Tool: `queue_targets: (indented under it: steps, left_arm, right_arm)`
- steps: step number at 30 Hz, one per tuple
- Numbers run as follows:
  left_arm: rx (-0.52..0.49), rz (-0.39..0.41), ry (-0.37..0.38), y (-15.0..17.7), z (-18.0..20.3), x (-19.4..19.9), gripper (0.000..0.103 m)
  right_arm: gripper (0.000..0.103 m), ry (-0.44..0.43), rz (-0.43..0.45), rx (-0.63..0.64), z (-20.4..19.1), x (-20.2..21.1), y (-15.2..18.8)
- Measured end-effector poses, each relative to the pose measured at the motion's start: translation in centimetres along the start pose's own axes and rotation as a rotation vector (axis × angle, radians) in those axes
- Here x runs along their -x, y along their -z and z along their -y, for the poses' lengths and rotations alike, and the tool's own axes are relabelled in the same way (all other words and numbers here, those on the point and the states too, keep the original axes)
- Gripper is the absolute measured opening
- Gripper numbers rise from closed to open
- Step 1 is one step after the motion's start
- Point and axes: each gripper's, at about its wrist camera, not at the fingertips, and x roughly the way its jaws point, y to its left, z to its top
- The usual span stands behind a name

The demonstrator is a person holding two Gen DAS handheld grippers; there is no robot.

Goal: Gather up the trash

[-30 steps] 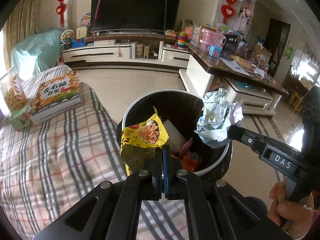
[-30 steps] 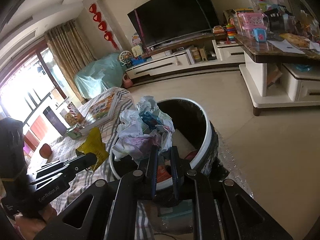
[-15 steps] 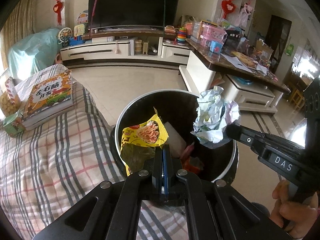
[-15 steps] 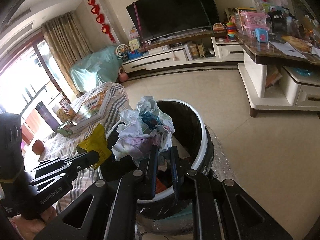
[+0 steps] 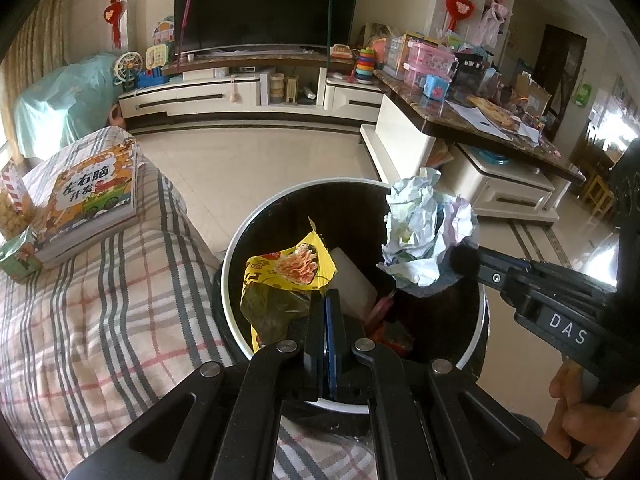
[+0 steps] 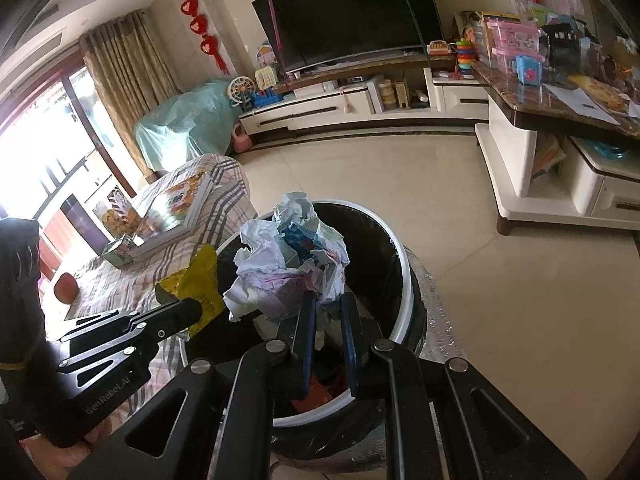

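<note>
1. Your left gripper point(image 5: 329, 300) is clamped tight on the yellow snack wrapper point(image 5: 286, 276), jaws pressed together with only the wrapper's edge between them.
2. That wrapper hangs just ahead of your left fingertips, over the open mouth of the trash bin point(image 5: 240, 240).
3. Your right gripper point(image 6: 326, 304) is pinching the crumpled paper wad point(image 6: 288, 260), which bulges above and in front of its fingers.
4. The wad sits over the bin's rim, too.
5. Off to your left, a book point(image 5: 92, 196) lies on the checked cloth point(image 5: 100, 320).
</note>
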Motion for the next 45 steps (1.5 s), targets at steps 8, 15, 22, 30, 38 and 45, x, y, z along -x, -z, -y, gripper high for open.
queue_targets:
  steps: [8,15,22,30,38,45]
  left_arm:
    - [-0.008,-0.014,0.000,-0.6,0.4,-0.5,0.000]
    - [-0.012,-0.033,0.008,-0.9,0.5,-0.8,0.004]
    - [0.013,-0.007,-0.007,-1.2,-0.1,0.2,0.042]
    - [0.074,0.041,-0.010,2.2,-1.9,3.7,0.055]
    - [0.188,0.114,0.004,8.5,-4.3,9.5,0.064]
    - [0.233,0.189,-0.042,12.9,-5.0,14.3,0.077]
  right_arm:
    - [0.012,0.006,-0.017,0.005,0.0,-0.6,-0.4]
    - [0.016,0.010,-0.025,0.000,0.1,-0.7,-0.5]
    - [0.033,0.014,-0.005,-0.025,0.3,0.0,-0.7]
    - [0.065,-0.030,0.065,-0.060,-0.4,3.4,0.1]
    - [0.078,-0.074,0.130,-0.057,-2.9,6.8,3.5]
    - [0.092,-0.082,0.191,-0.042,-5.5,9.5,6.7]
